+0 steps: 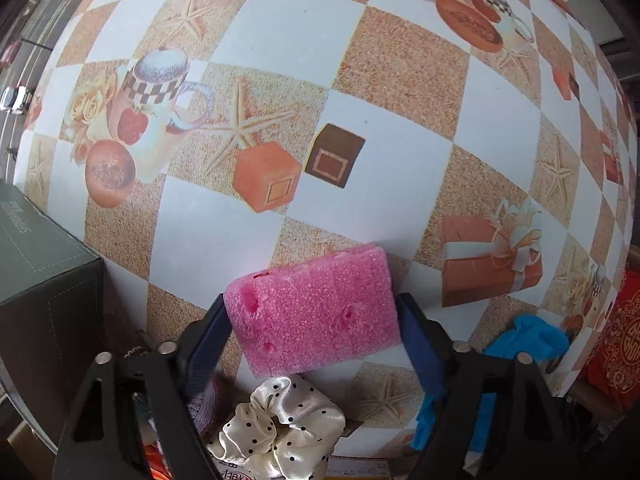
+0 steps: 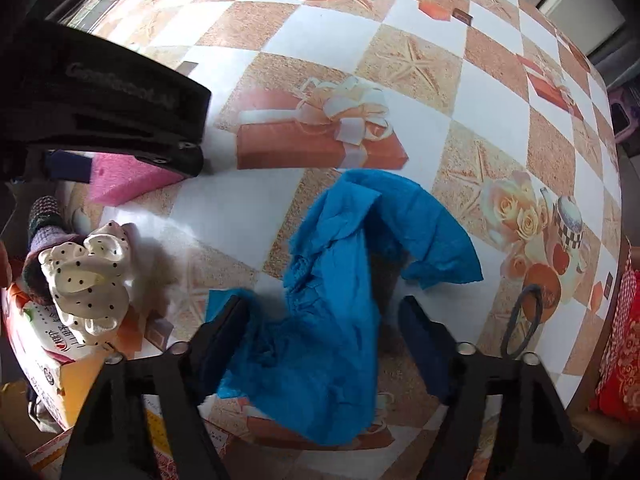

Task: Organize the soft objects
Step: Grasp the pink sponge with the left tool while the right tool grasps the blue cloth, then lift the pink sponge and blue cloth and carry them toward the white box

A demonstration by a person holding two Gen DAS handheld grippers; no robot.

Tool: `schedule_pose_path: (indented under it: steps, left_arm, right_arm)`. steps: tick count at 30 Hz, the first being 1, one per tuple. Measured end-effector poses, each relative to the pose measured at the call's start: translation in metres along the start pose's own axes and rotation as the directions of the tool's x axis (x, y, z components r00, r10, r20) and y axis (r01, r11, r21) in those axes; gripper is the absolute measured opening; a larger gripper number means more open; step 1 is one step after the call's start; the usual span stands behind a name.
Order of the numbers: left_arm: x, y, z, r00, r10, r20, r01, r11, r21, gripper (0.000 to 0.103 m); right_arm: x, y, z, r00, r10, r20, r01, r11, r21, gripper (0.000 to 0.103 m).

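Sponge (image 1: pixel 316 312), pink and pitted, sat between your left gripper (image 1: pixel 312 320) fingers, both pads pressed against its ends, so you were gripping it just over the checked tablecloth (image 1: pixel 280 60). Your right gripper (image 2: pixel 324 320) stood over the crumpled blue cloth (image 2: pixel 344 280); its left finger touched the fabric, the right one stood apart from it, so nothing was pinched. Beside both lay a polka-dot scrunchie (image 2: pixel 88 284), with a black hair tie (image 2: pixel 524 320) further right.
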State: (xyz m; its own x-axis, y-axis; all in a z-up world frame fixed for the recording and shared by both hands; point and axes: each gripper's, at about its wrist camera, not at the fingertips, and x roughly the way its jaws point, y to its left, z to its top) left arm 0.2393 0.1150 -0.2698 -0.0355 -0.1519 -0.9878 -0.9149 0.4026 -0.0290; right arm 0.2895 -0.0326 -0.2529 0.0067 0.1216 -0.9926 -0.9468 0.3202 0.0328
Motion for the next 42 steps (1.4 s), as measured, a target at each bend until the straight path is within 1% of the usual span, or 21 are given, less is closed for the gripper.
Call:
schedule_pose_path:
  steps: [1, 2, 4, 6, 10, 13, 16, 17, 19, 20, 21, 26, 33, 37, 42]
  left_arm:
    - [-0.002, -0.003, 0.001, 1.0, 0.003, 0.01, -0.003, 0.999, 0.032, 0.077]
    - [-0.004, -0.004, -0.001, 1.0, 0.003, 0.021, -0.004, 0.998, 0.062, 0.077]
    - [-0.011, -0.007, -0.003, 0.998, 0.013, 0.068, -0.022, 0.992, 0.128, 0.076]
    - [-0.023, -0.006, -0.008, 0.992, 0.033, 0.124, -0.057, 0.98, 0.193, 0.076]
    - [-0.045, -0.002, -0.023, 0.98, 0.006, 0.2, -0.057, 0.966, 0.25, 0.076]
    - [-0.065, 0.006, -0.032, 0.968, -0.017, 0.251, -0.055, 0.96, 0.274, 0.077]
    - [-0.083, 0.013, -0.045, 0.958, -0.035, 0.286, -0.053, 0.955, 0.292, 0.077]
    - [-0.09, 0.003, -0.049, 0.955, -0.04, 0.295, -0.052, 0.954, 0.295, 0.077]
    - [-0.099, 0.002, -0.058, 0.95, -0.051, 0.308, -0.047, 0.952, 0.303, 0.077]
    - [-0.102, -0.006, -0.066, 0.948, -0.056, 0.314, -0.045, 0.951, 0.305, 0.077]
    - [-0.106, -0.001, -0.068, 0.946, -0.062, 0.319, -0.041, 0.95, 0.308, 0.077]
    - [-0.128, 0.007, -0.094, 0.937, -0.086, 0.34, -0.034, 0.943, 0.332, 0.077]
    - [-0.145, 0.029, -0.127, 0.926, -0.11, 0.361, -0.034, 0.928, 0.371, 0.077]
    - [-0.152, 0.047, -0.144, 0.925, -0.128, 0.357, -0.014, 0.929, 0.369, 0.077]
    - [-0.157, 0.069, -0.166, 0.923, -0.129, 0.362, -0.019, 0.926, 0.378, 0.077]
  right_arm:
    - [-0.006, 0.0, 0.001, 1.0, 0.008, 0.007, -0.008, 1.0, -0.008, 0.04]
    - [-0.007, -0.001, 0.003, 1.0, 0.028, 0.002, -0.028, 1.0, -0.001, 0.029]
    - [-0.008, -0.009, 0.005, 0.997, 0.073, -0.01, -0.072, 0.996, 0.045, 0.023]
    - [-0.013, -0.019, 0.003, 0.992, 0.129, 0.005, -0.129, 0.987, 0.099, 0.022]
    - [-0.027, -0.038, -0.003, 0.982, 0.183, 0.037, -0.187, 0.968, 0.169, 0.022]
    - [-0.038, -0.05, -0.008, 0.98, 0.193, 0.056, -0.2, 0.957, 0.21, 0.022]
    - [-0.05, -0.056, -0.013, 0.979, 0.193, 0.067, -0.204, 0.952, 0.229, 0.022]
    - [-0.054, -0.057, -0.012, 0.979, 0.191, 0.069, -0.202, 0.953, 0.227, 0.022]
    - [-0.065, -0.054, -0.011, 0.979, 0.187, 0.076, -0.199, 0.956, 0.215, 0.022]
    - [-0.071, -0.054, -0.008, 0.979, 0.187, 0.081, -0.2, 0.957, 0.209, 0.022]
    - [-0.077, -0.053, -0.009, 0.978, 0.19, 0.089, -0.204, 0.958, 0.203, 0.022]
    - [-0.105, -0.034, -0.004, 0.971, 0.204, 0.128, -0.222, 0.963, 0.15, 0.022]
    - [-0.134, 0.005, 0.004, 0.967, 0.207, 0.149, -0.219, 0.974, 0.066, 0.022]
    - [-0.151, 0.023, -0.001, 0.966, 0.206, 0.156, -0.214, 0.976, 0.033, 0.022]
    - [-0.167, 0.047, -0.013, 0.963, 0.218, 0.16, -0.222, 0.975, 0.01, 0.022]
